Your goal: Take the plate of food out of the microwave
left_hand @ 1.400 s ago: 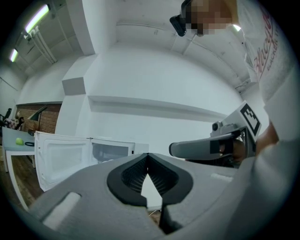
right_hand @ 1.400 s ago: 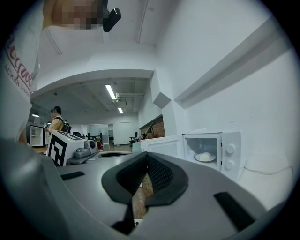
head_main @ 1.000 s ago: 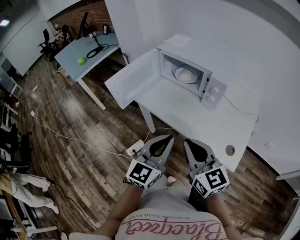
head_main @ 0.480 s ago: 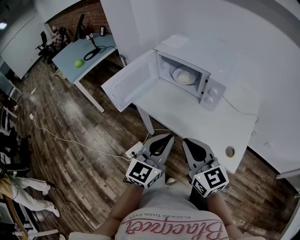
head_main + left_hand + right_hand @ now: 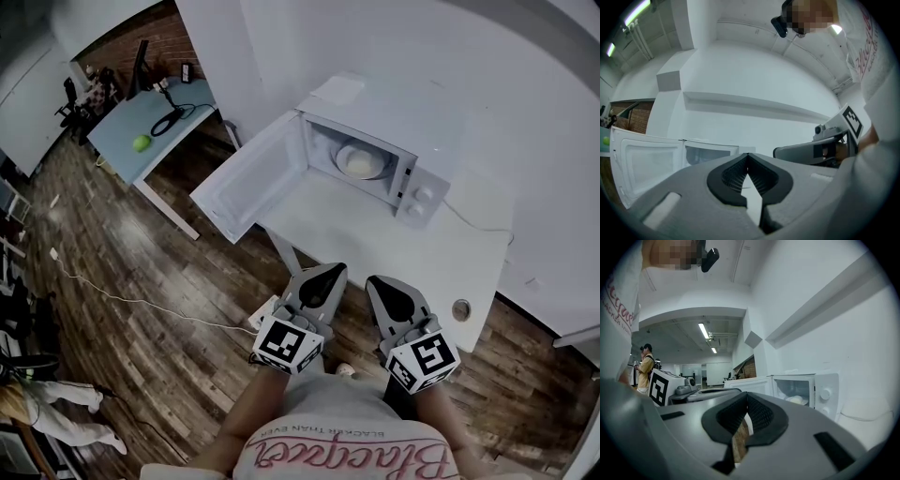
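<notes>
- Far left in the head view, a green ball (image 5: pixel 141 142) lies on a pale desk (image 5: pixel 117 122) across the wood floor (image 5: pixel 141 272), well apart from where you stand.
- The microwave door (image 5: pixel 246 183) hangs wide open, swung out to the left past the edge of the white table (image 5: pixel 375 239).
- Your left gripper (image 5: pixel 330 273) is held level just short of the table's near edge. Its jaws are pressed together at the tips with nothing between them. Seen from the left gripper view, those closed tips (image 5: pixel 747 157) face the open door (image 5: pixel 647 159).
- The plate of food (image 5: pixel 361 162) sits inside the microwave (image 5: pixel 412 131), a pale mound on a round dish. It lies straight ahead of you, in line with the gap between your two grippers. The whole bare tabletop lies between it and both tools, which touch neither plate nor oven.
- Your right gripper (image 5: pixel 380 282) is held level beside the left one, jaws closed tip to tip and empty. In the right gripper view the plate (image 5: pixel 797 400) shows to the right of the closed tips (image 5: pixel 747 397), through the oven's open front.
- Two knobs (image 5: pixel 419 197) mark the microwave's right panel.
- A round hole (image 5: pixel 460 309) is set in the table near its right front corner.
</notes>
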Demonstrator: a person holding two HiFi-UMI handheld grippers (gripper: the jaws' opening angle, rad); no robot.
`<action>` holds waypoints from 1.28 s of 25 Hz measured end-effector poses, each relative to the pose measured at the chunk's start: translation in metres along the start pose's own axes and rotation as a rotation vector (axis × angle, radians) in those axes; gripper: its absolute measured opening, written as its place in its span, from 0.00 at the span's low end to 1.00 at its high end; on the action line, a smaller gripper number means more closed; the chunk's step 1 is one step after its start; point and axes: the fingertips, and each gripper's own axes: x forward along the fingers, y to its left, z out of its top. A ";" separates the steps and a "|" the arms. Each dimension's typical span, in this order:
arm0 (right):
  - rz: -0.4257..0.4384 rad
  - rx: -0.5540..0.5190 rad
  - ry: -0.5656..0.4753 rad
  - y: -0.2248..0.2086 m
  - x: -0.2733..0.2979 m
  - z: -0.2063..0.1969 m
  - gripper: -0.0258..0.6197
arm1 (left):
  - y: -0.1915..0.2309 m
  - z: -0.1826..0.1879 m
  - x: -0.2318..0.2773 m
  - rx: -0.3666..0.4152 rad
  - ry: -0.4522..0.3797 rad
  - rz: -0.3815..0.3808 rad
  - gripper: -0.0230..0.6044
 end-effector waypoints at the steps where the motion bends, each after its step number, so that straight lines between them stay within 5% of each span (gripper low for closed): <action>1: 0.002 -0.004 -0.001 0.000 0.005 0.001 0.06 | 0.005 0.002 0.002 -0.001 -0.006 -0.002 0.04; 21: -0.081 -0.001 0.025 -0.027 0.094 0.008 0.06 | 0.100 0.001 0.055 -0.077 -0.036 -0.079 0.04; 32: -0.136 0.015 0.006 -0.047 0.141 0.014 0.06 | 0.135 -0.007 0.087 -0.069 -0.014 -0.191 0.04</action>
